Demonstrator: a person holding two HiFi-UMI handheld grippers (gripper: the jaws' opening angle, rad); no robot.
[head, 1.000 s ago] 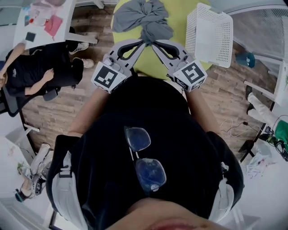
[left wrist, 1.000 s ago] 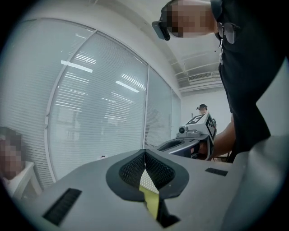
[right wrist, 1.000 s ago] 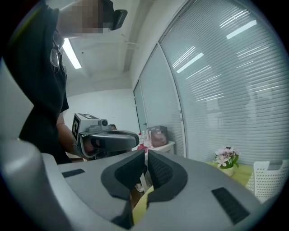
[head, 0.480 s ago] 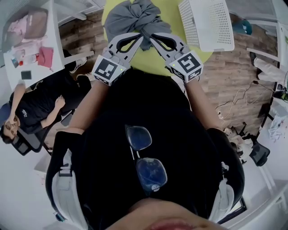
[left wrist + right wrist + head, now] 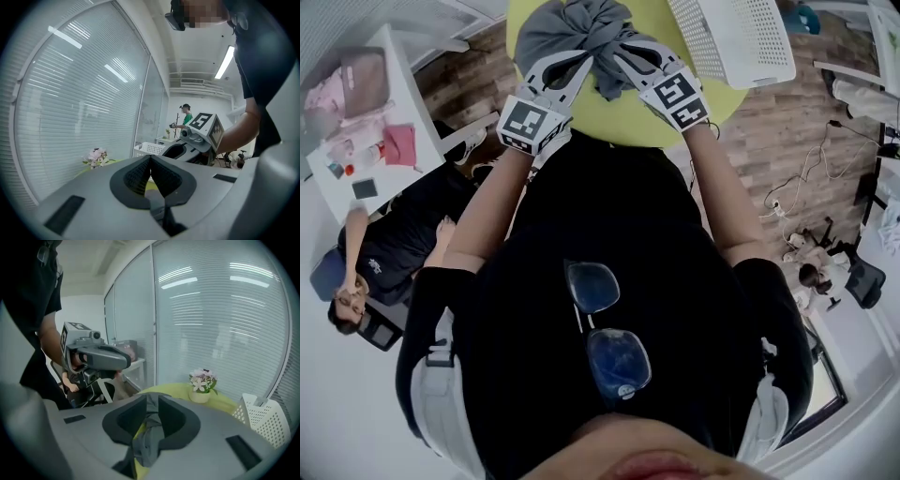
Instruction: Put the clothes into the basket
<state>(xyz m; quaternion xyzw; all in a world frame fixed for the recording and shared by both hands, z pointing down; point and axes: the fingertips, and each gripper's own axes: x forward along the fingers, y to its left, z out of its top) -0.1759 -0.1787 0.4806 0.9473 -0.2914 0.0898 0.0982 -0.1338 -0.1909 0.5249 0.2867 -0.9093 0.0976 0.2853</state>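
Note:
A crumpled grey garment (image 5: 548,23) lies on the round yellow-green table (image 5: 628,117). Both grippers reach into its near edge. My right gripper (image 5: 616,45) has a fold of the garment (image 5: 149,437) between its pads (image 5: 174,416); the jaws are opening, though the cloth still fills the narrow gap. My left gripper (image 5: 584,58) sits just left of it at the cloth's edge. In the left gripper view its tips (image 5: 150,158) meet and no cloth shows between them. The white perforated basket (image 5: 741,37) stands on the table to the right, also visible from the right gripper (image 5: 265,420).
A small pot of flowers (image 5: 202,380) stands at the table's far side, by the blinds. A person (image 5: 394,244) sits at the left next to a white desk (image 5: 366,103) with several items on it. Cables (image 5: 797,206) lie on the wood floor at right.
Both grippers have moved forward over the table, staying at the garment's near edge. The garment and basket now sit higher in the head view.

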